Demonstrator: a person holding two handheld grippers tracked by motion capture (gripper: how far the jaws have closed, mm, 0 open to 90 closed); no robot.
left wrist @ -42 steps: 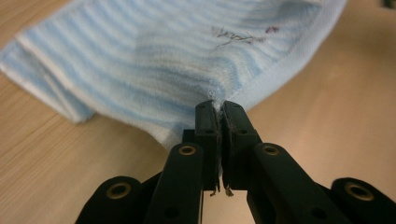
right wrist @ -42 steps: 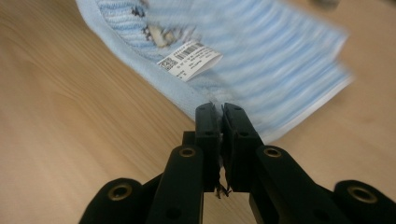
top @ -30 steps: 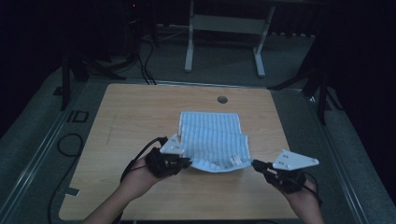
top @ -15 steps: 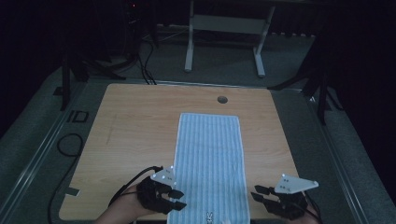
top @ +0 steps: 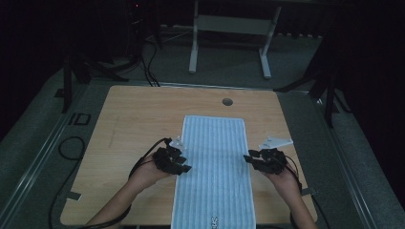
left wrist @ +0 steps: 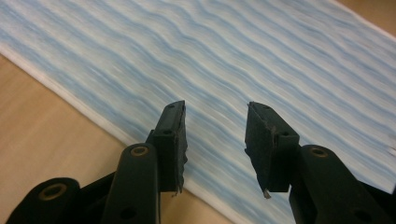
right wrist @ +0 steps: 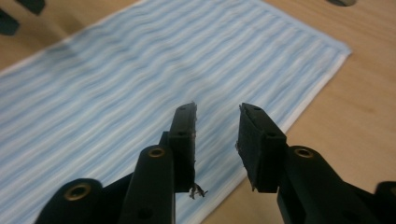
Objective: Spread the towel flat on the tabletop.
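- striped towel (top: 213,167) flat, lengthwise down mid counter (top: 129,124)
- left gripper (top: 183,168) at its left edge, fingers just opened, nothing between
- right gripper (top: 250,158) at right edge, same

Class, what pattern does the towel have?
Thin blue and white stripes on the towel, clearest in the left gripper view.

A dim lab or recording studio: a light wooden table with rounded corners (top: 143,124) stands on grey carpeted flooring (top: 38,143), black cables (top: 150,67) trail across it, and a white metal stand frame (top: 229,28) stands behind, against dark surroundings.
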